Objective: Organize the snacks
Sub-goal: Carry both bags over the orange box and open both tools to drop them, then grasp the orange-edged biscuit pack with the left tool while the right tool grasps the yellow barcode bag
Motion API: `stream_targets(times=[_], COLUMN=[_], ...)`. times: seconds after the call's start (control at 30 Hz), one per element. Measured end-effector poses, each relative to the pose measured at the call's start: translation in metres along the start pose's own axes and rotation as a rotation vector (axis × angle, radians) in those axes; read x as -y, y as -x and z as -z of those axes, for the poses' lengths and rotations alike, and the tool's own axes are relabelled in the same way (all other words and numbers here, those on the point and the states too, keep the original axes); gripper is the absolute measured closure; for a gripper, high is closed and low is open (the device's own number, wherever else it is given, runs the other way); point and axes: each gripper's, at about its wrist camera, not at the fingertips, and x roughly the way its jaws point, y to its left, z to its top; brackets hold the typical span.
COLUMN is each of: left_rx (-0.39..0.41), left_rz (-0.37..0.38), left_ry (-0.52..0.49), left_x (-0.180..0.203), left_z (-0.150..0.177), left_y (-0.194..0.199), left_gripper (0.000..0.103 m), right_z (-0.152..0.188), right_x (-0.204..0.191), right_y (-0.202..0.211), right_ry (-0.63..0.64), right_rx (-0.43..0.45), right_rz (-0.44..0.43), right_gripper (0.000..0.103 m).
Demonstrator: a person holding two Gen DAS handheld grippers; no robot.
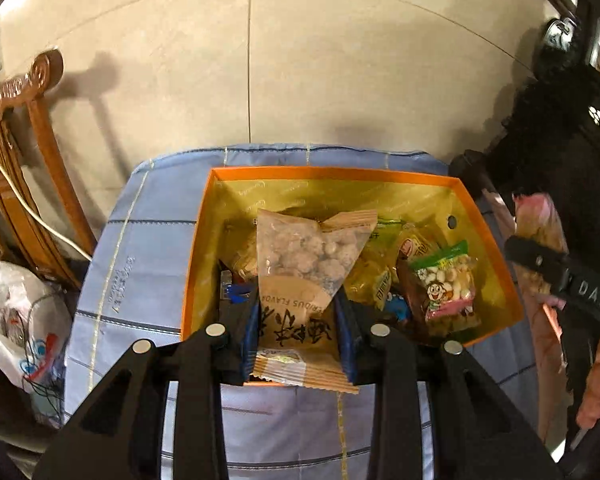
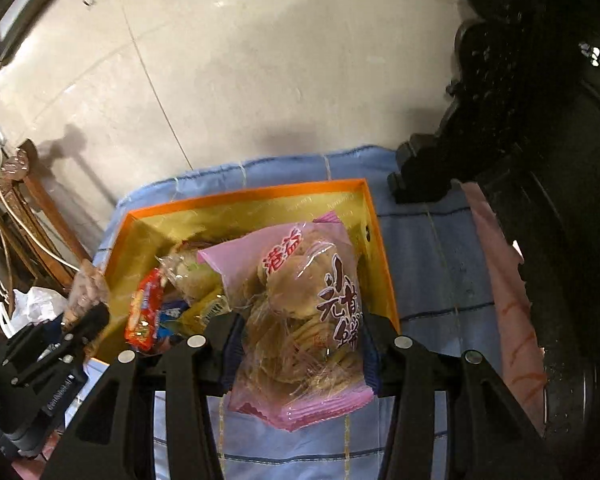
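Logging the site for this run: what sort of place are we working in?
Probably a room in a home: large glossy floor tiles, a carved wooden chair with a white cable draped over it, and a blue checked cloth under the orange snack box.

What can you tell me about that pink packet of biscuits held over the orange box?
The pink biscuit packet is a crinkly plastic bag with a clear window showing round pale biscuits, red Chinese lettering and crimped pink ends. It looks sealed and full. The right gripper has its jaws clamped on its sides, holding it lengthwise above the orange box.
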Motion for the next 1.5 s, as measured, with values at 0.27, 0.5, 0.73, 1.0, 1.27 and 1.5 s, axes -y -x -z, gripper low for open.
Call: stream_targets(times=[0.27, 0.5, 0.73, 1.0, 1.27, 1.5], left_rx=[-0.034, -0.028, 0.063, 0.051, 0.073, 0.056], left_rz=[0.02, 0.006, -0.071, -0.043, 0.021, 0.367], left_ry=[0.036, 0.038, 0.015, 0.015, -0.423, -0.936], left_x=[-0.008, -0.007, -0.01, -0.013, 0.024, 0.062], left_z=[-0.006, -0.012, -0.023, -0.019, 0.1, 0.218], left_y=[-0.011, -0.013, -0.002, 0.009, 0.039, 0.064], left_gripper=[0.072, 0.072, 0.004, 0.004, 0.004, 0.004], right_z=[-0.006, -0.007, -0.01, -0.004, 0.112, 0.252], right_x=[0.0, -0.005, -0.013, -0.006, 0.011, 0.031], right_y=[-0.004, -0.011, -0.015, 0.003, 0.049, 0.056], right_ry=[-0.006, 0.01, 0.038, 0.017, 0.139, 0.22], right_rx=[0.004, -0.002, 0.013, 0.024, -0.013, -0.192], right_rz=[0.023, 0.02, 0.087, 0.11, -0.001, -0.072], right_gripper=[0.055, 0.054, 0.004, 0.004, 0.004, 0.004])
